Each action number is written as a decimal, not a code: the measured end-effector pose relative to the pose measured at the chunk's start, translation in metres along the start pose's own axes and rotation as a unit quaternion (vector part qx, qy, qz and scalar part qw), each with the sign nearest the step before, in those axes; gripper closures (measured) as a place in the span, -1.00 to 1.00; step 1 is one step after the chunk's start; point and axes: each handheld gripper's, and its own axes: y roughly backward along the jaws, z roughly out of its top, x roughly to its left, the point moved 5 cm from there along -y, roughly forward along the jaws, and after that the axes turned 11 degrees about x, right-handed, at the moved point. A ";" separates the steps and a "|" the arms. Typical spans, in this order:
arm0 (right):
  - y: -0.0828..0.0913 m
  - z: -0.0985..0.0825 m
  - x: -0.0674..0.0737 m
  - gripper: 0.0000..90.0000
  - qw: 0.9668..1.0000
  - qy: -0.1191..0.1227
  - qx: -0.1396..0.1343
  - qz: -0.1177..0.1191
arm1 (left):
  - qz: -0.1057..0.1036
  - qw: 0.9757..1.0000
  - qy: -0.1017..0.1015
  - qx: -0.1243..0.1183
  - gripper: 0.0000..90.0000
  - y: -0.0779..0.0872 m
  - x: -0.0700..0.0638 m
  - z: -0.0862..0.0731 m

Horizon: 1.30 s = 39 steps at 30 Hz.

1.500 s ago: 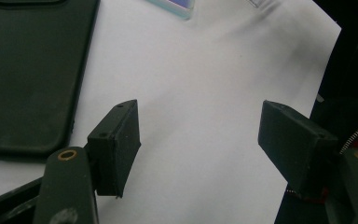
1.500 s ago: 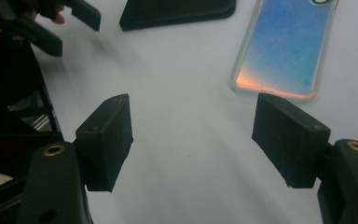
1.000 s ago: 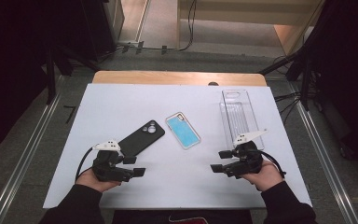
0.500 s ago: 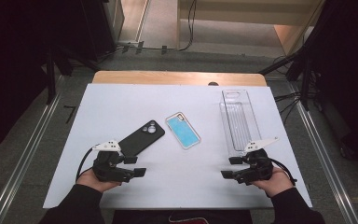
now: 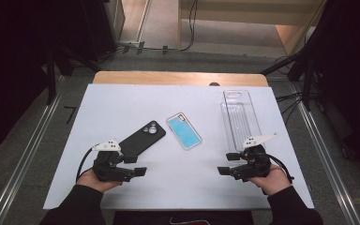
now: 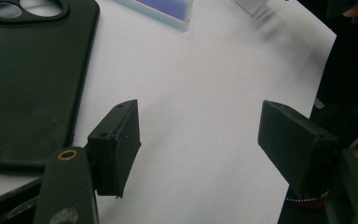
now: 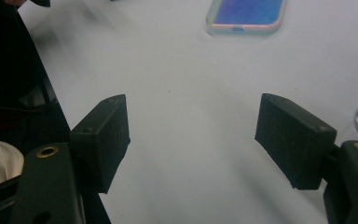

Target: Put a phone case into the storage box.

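I hold two grippers, one in each hand. My left gripper [image 5: 136,165] sits low at the near left of the white table [image 5: 122,103], its jaws spread wide over bare surface and holding nothing; in the left gripper view [image 6: 198,149] the gap between them frames plain white. My right gripper [image 5: 227,164] is at the near right, jaws likewise wide apart and empty, with blank tabletop between them in the right gripper view [image 7: 191,140].

Beyond them I count three things. One black phone case [image 5: 141,138] lies camera-side up just past my left gripper, slanting far-right; its near end is just beside the gripper, and in the left gripper view [image 6: 28,79] it lies left of my left jaw. One blue phone case [image 5: 183,131] rests near the table's middle, apart from the black one. One clear plastic tray [image 5: 240,117] runs near-to-far at the right, its near end just beside my right gripper.

The stretch between my two grippers is open, as is the whole far left of the table. The white surface ends in a wooden edge [image 5: 178,78] at the far side. Past it lie grey floor, cables and dark stands; the room is dim on both sides.
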 end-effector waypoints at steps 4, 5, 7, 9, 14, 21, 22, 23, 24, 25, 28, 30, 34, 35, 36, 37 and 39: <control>-0.001 0.009 0.004 -0.50 1.000 0.002 -0.008 -0.002 | 0.000 1.000 0.000 0.002 -0.34 0.000 0.000 0.000; -0.001 0.012 0.005 -0.51 1.000 0.002 -0.010 -0.006 | 0.000 1.000 0.001 0.002 -0.34 0.000 0.000 0.000; -0.001 0.020 0.007 -0.51 1.000 0.005 -0.015 -0.016 | 0.000 1.000 0.001 0.002 -0.34 0.000 0.000 0.000; -0.001 0.028 0.010 -0.51 0.999 0.006 -0.021 -0.027 | 0.000 1.000 0.002 0.002 -0.34 0.000 0.000 0.000; -0.009 0.048 0.012 -0.53 0.999 -0.005 -0.014 -0.038 | 0.002 1.000 0.005 0.007 -0.34 -0.001 0.001 -0.001; -0.020 0.070 0.008 -0.53 0.998 -0.018 -0.012 -0.059 | 0.002 1.000 0.005 0.008 -0.34 0.000 0.001 -0.001; -0.021 0.074 0.008 -0.53 0.998 -0.017 -0.016 -0.062 | 0.003 1.000 0.005 0.007 -0.34 0.000 0.001 -0.001; -0.022 0.077 0.007 -0.53 0.998 -0.019 -0.019 -0.065 | 0.003 1.000 0.006 0.008 -0.34 0.000 0.001 -0.001; -0.023 0.081 0.006 -0.53 0.997 -0.019 -0.023 -0.070 | 0.003 1.000 0.006 0.008 -0.34 0.000 0.001 -0.001; -0.024 0.084 0.005 -0.53 0.997 -0.020 -0.022 -0.073 | 0.003 1.000 0.006 0.008 -0.34 0.000 0.001 -0.001; -0.028 0.091 0.002 -0.53 0.996 -0.027 -0.020 -0.084 | 0.004 1.000 0.006 0.008 -0.34 0.000 0.001 -0.001; -0.030 0.096 -0.001 -0.57 0.995 -0.034 -0.024 -0.086 | 0.003 1.000 0.006 0.007 -0.34 0.000 0.002 -0.001; -0.033 0.106 -0.008 -0.67 0.994 -0.051 -0.027 -0.092 | 0.003 1.000 0.006 0.008 -0.34 0.000 0.001 -0.001; -0.033 0.106 -0.008 -0.67 0.994 -0.051 -0.027 -0.092 | 0.003 1.000 0.006 0.008 -0.34 0.000 0.001 -0.001; -0.035 0.111 -0.011 -0.72 0.995 -0.052 -0.025 -0.080 | 0.003 1.000 0.006 0.008 -0.34 0.000 0.001 -0.001; -0.037 0.114 -0.012 -0.81 0.995 -0.049 -0.022 -0.081 | 0.003 1.000 0.006 0.008 -0.34 0.000 0.001 -0.001; -0.040 0.120 -0.014 -1.00 0.996 -0.046 -0.022 -0.079 | 0.003 1.000 0.006 0.007 -0.34 0.000 0.002 -0.001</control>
